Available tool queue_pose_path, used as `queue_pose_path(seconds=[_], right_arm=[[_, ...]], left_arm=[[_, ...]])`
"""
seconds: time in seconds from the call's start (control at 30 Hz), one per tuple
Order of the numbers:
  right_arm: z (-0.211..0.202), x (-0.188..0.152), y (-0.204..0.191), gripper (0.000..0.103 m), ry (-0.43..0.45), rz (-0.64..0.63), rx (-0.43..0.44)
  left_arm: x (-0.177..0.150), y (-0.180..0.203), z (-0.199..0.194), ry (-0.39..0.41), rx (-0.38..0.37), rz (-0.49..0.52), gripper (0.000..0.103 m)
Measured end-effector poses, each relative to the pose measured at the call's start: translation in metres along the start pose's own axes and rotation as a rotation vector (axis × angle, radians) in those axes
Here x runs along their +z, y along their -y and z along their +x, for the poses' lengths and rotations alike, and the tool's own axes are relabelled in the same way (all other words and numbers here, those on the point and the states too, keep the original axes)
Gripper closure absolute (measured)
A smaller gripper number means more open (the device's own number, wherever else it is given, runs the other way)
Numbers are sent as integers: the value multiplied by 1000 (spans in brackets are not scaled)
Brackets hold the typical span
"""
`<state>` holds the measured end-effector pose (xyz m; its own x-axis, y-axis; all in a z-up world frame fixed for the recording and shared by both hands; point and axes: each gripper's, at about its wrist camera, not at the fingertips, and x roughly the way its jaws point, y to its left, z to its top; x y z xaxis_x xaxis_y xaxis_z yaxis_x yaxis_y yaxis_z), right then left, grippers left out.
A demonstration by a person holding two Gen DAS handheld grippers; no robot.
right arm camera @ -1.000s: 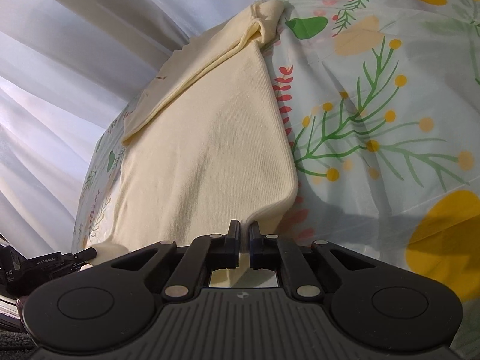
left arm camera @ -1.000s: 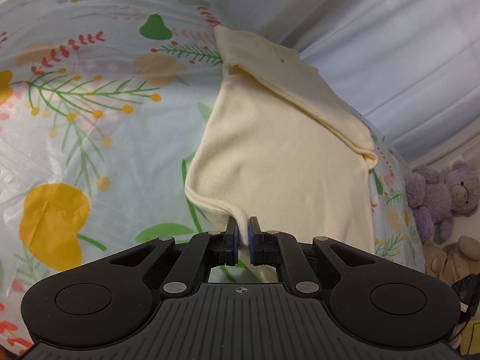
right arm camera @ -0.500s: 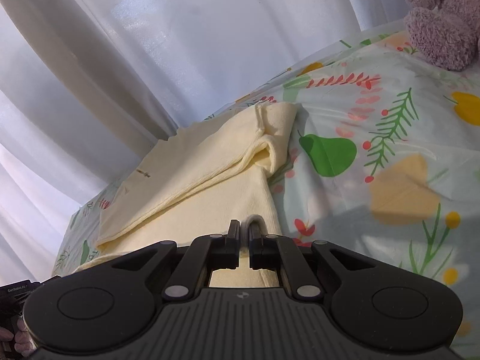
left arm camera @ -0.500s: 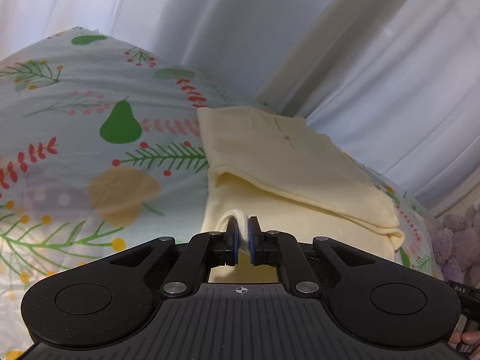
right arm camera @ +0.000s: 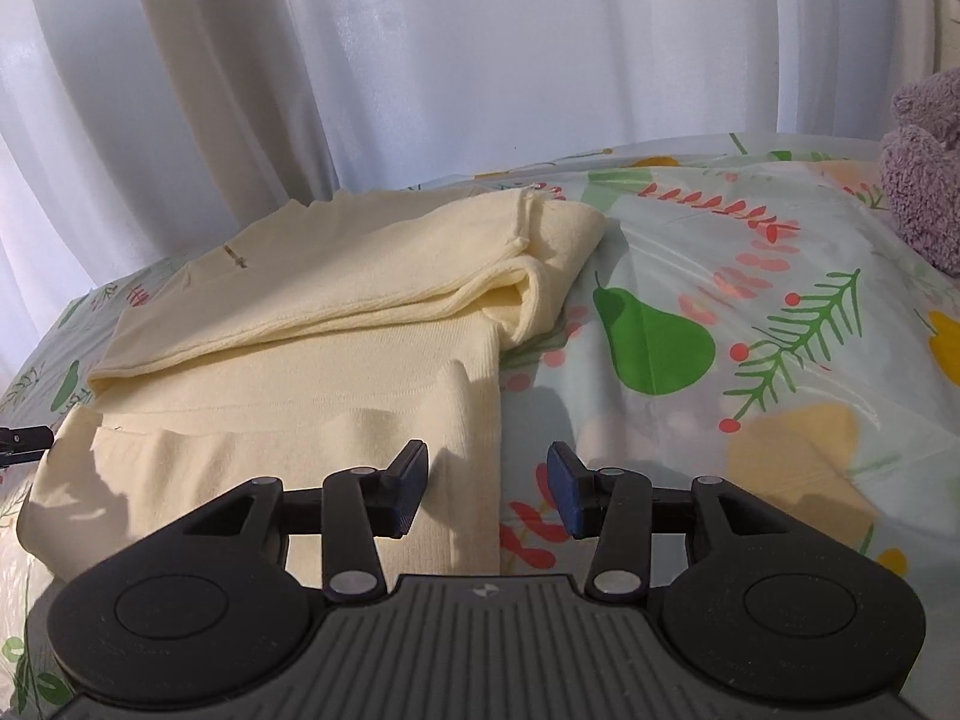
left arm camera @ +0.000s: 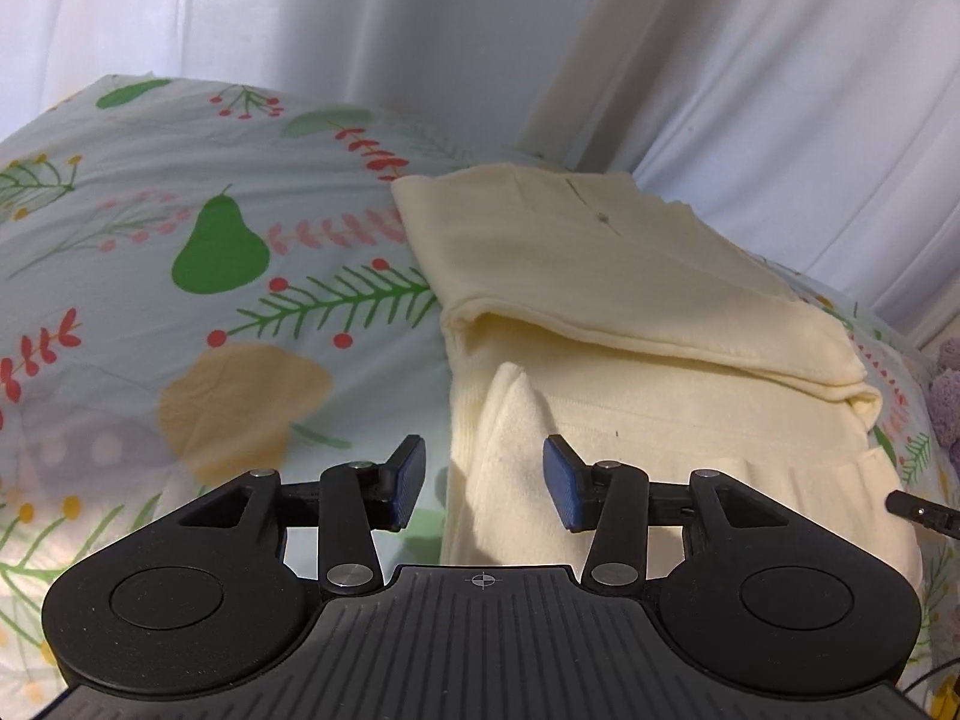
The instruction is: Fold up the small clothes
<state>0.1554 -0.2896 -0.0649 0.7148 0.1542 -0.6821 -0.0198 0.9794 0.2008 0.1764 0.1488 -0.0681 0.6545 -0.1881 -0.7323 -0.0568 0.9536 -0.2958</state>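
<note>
A pale yellow garment (left arm camera: 630, 360) lies folded on the floral sheet (left arm camera: 180, 312). Its near part is doubled over onto the rest, and a folded flap lies across the far end. It also shows in the right wrist view (right arm camera: 312, 360). My left gripper (left arm camera: 483, 483) is open and empty, just above the garment's near left corner. My right gripper (right arm camera: 487, 483) is open and empty, over the garment's near right edge, which runs between the fingers.
White curtains (right arm camera: 420, 60) hang right behind the bed. A purple plush toy (right arm camera: 924, 180) sits at the far right; it shows in the left wrist view at the right edge (left arm camera: 948, 396). The other gripper's tip (left arm camera: 918, 513) pokes in from the right.
Both grippers carried the garment's near edge forward over the rest, then opened and let it go. The folded-over layer now lies flat.
</note>
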Motion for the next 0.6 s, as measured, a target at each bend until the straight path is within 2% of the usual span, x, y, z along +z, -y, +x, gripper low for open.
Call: queue_pose_path(seconds=[0.07, 0.13, 0.17, 0.2, 0.23, 0.27, 0.3, 0.43, 0.6], right_arm=[[6, 0, -2, 61, -11, 3, -1], [10, 0, -6, 68, -10, -14, -11], [11, 1, -8, 75, -10, -26, -15], [12, 1, -10, 79, -11, -40, -15], [13, 1, -12, 82, -12, -55, -19], [13, 1, -15, 90, -9, -71, -25], [14, 1, -16, 95, -6, -85, -29], [13, 2, -22, 97, 11, -124, -56], [-12, 17, -32, 98, 111, -165, -37]], left_arm=[[1, 5, 5, -1, -19, 4, 56], [2, 11, 8, 8, -22, 26, 63], [2, 13, 10, 6, -20, 38, 64], [2, 17, 11, 4, -11, 57, 71], [2, 19, 13, 0, -3, 74, 83], [2, 21, 14, -3, 7, 90, 89], [2, 22, 15, -4, 20, 101, 91], [4, 26, 6, 17, 41, 114, 93], [25, 35, -31, 120, -21, 118, 93]])
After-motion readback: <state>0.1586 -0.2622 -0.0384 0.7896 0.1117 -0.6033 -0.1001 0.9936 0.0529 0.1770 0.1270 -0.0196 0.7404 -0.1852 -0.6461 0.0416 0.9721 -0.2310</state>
